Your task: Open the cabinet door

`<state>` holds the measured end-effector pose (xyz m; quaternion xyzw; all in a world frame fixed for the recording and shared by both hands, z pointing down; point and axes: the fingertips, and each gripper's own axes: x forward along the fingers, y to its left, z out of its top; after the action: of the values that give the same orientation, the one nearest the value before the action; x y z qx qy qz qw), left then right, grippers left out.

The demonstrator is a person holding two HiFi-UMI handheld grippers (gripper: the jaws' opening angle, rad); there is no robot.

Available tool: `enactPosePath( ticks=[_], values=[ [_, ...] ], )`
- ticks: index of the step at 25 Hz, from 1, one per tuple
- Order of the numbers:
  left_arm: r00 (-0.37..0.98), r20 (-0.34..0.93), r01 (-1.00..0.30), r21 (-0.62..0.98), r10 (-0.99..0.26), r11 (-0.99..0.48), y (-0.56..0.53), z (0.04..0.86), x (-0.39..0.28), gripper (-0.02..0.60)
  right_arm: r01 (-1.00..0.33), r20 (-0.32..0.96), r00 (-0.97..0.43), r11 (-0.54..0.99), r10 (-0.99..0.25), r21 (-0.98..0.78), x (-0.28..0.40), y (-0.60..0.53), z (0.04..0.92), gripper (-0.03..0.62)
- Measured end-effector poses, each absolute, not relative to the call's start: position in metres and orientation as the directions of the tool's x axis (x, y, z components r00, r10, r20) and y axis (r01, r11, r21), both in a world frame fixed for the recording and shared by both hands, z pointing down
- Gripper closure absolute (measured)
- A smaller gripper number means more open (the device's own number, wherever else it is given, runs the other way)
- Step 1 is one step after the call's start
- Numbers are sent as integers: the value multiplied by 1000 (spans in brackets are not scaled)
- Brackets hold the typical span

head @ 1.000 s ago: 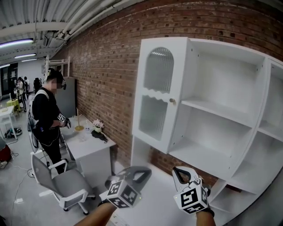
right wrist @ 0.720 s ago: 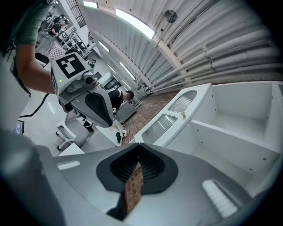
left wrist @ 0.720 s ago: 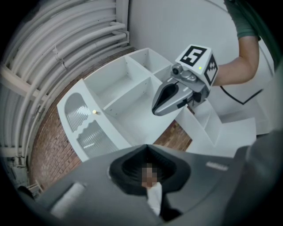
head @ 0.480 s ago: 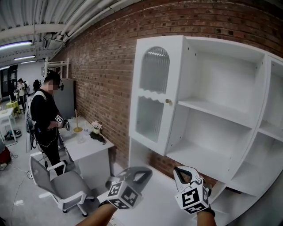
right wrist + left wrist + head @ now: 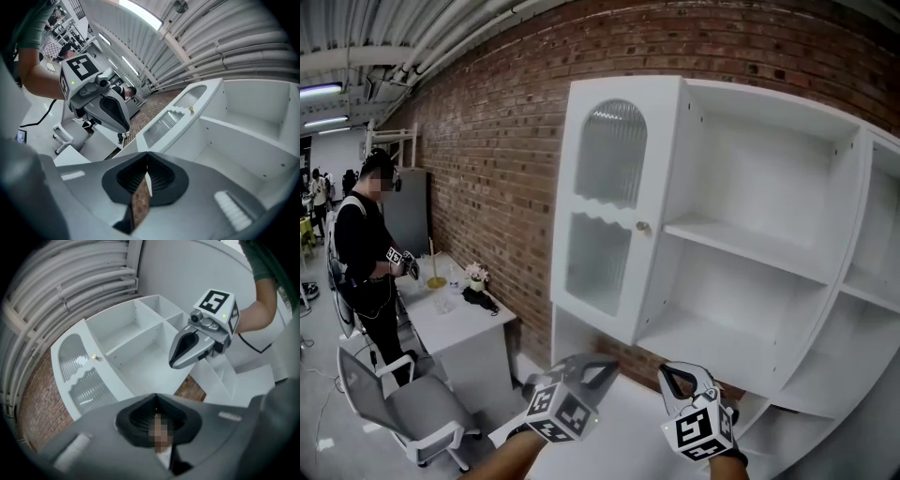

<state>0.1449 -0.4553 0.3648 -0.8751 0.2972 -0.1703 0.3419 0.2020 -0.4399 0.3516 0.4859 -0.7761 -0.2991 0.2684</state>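
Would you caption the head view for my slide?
Open cabinet door above the shut left gripper and shut right gripper.

The cabinet door [image 5: 614,202] juts out from the left edge of the cabinet [image 5: 769,178] — barring reach from that side — while the shelf bays [image 5: 722,333] stand open straight ahead.

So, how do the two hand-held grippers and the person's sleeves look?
The left gripper and the right gripper have smooth grey curved shells with a black ribbed lining inside. Each carries a white cube with black square markers and a small green light. The person wears short dark green sleeves.
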Motion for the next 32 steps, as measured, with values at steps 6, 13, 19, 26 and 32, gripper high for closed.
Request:
enactPosePath(
  ticks=[6, 13, 19, 26, 32],
  values=[
    [796, 99, -369, -703, -598, -608, -474, 364, 149, 584, -615, 121, -335, 314, -934, 723, 208, -457, 348, 588],
    [821, 100, -343, -700, -562, -626, -499, 366, 143, 584, -629, 122, -295, 289, -948, 722, 201, -480, 350, 588],
    [843, 97, -319, -701, -529, -638, -517, 368, 140, 584, -643, 114, -256, 257, -960, 722, 196, -495, 350, 588],
    [861, 93, -298, -706, -500, -643, -530, 364, 142, 584, -649, 107, -228, 233, -968, 725, 195, -505, 347, 588],
    [856, 76, -312, -713, -511, -628, -540, 348, 148, 584, -640, 100, -237, 233, -966, 732, 203, -516, 336, 588]
  ],
)
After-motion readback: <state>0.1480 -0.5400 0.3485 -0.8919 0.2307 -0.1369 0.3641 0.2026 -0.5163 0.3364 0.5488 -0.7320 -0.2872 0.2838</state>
